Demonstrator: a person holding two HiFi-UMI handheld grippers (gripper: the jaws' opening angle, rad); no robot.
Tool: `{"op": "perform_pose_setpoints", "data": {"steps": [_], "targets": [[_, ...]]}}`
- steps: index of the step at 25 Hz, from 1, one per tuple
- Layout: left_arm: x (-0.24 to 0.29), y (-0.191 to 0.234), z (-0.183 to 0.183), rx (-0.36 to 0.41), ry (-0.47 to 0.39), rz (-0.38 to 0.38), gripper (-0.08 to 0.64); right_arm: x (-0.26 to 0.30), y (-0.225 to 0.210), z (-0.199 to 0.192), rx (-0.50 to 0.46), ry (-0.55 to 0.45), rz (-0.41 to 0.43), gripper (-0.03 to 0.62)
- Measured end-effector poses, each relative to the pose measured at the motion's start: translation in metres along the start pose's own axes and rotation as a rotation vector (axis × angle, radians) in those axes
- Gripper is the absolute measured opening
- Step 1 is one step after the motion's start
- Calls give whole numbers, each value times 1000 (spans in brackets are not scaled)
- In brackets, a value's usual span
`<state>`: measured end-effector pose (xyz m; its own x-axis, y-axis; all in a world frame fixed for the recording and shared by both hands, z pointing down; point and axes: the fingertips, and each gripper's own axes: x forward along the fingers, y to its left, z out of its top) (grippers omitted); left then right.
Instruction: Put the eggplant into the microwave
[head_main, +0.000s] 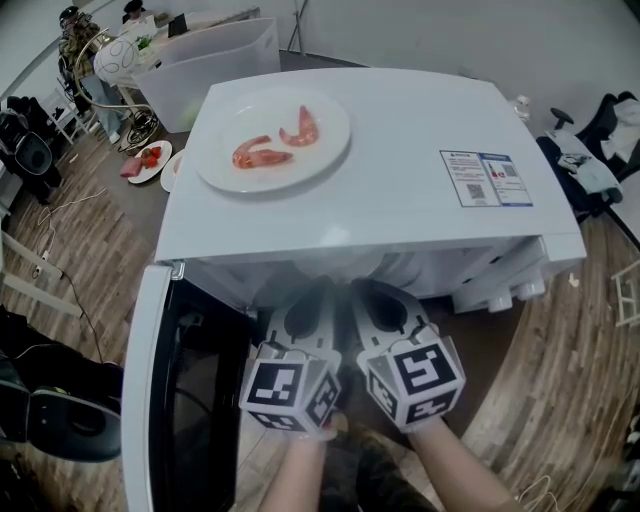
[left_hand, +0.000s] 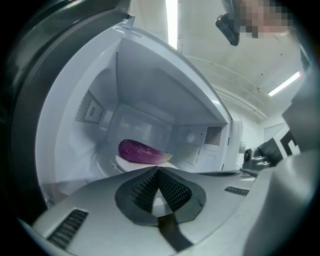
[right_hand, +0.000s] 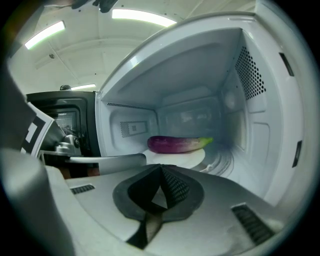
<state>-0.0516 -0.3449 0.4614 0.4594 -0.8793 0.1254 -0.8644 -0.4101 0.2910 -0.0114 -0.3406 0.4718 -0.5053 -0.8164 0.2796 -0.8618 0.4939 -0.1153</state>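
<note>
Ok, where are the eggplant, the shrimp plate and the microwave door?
eggplant (right_hand: 175, 144): right gripper view, middle of its purple body.
shrimp plate (head_main: 240, 115): head view, bare upper-left part.
microwave door (head_main: 147, 400): head view, its white frame.

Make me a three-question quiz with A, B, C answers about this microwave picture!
1. Where is the purple eggplant?
A. on the floor
B. inside the white microwave
C. on the microwave's top
2. How many pink shrimps lie on the round white plate on top?
A. one
B. two
C. five
3. The microwave's door is:
A. open
B. shut
C. taken off
Answers: B, both gripper views show it inside; B, the head view shows two; A, it stands swung out.
</note>
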Motion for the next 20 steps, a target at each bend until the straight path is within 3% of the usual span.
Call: {"op": "perform_pose_setpoints", "data": {"steps": [8, 15, 20], "targets": [[-13, -3, 1, 24, -25, -19, 2, -12, 6, 2, -10, -18, 16, 3], [-34, -17, 5, 25, -64, -52, 0, -37, 28, 19, -21, -95, 133, 5], [-54, -31, 9, 54, -79, -69, 1, -63, 37, 25, -50, -124, 154, 3]]}}
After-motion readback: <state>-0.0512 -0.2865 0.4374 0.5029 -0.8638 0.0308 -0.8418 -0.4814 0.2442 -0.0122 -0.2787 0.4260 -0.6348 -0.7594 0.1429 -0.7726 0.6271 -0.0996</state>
